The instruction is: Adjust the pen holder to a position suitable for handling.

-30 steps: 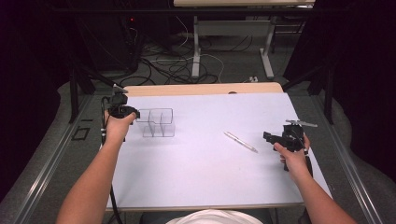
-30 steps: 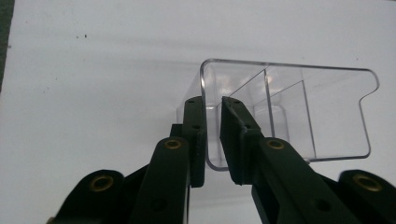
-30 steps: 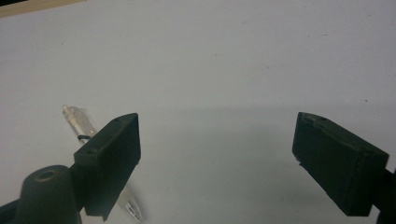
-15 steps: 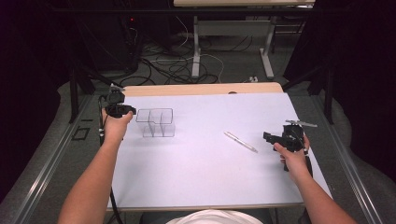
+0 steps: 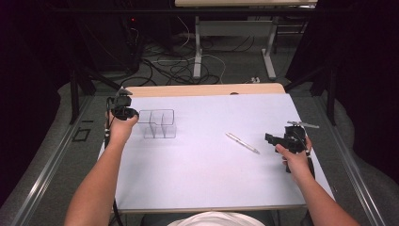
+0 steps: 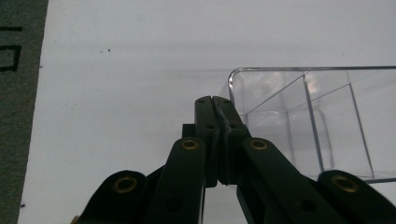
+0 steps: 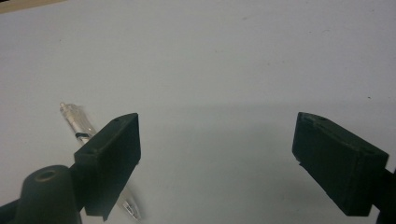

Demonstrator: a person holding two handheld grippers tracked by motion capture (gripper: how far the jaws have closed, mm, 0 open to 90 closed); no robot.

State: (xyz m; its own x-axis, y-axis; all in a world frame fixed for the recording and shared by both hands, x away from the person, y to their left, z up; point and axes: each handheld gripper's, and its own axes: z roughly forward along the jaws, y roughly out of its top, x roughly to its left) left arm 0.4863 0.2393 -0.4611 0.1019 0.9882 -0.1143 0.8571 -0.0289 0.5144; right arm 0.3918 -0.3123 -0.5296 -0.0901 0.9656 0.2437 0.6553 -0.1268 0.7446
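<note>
Clear plastic organiser [image 5: 159,123], a small open box split into compartments by thin walls, stands on the white table cover [image 5: 207,179] and serves as the landmark for everything else. Left gripper [image 5: 123,112] sits just beside the organiser's left end; in the left gripper view its two black jaws have just been closing and now meet flush at the box's near corner [image 6: 243,93]. Whether the thin clear wall is pinched between the tips or merely lies beside them cannot be told. A hand [image 5: 120,129] carries that gripper, the forearm running back toward the near table edge.

Well to the right of the organiser, a pen [image 5: 242,142] lies flat and slanted on the cover. Farther right again, beyond the pen, the right gripper [image 5: 277,140] hangs with its jaws spread wide and nothing between them; in the right gripper view the pen [image 7: 77,122] passes behind the left-hand jaw.
</note>
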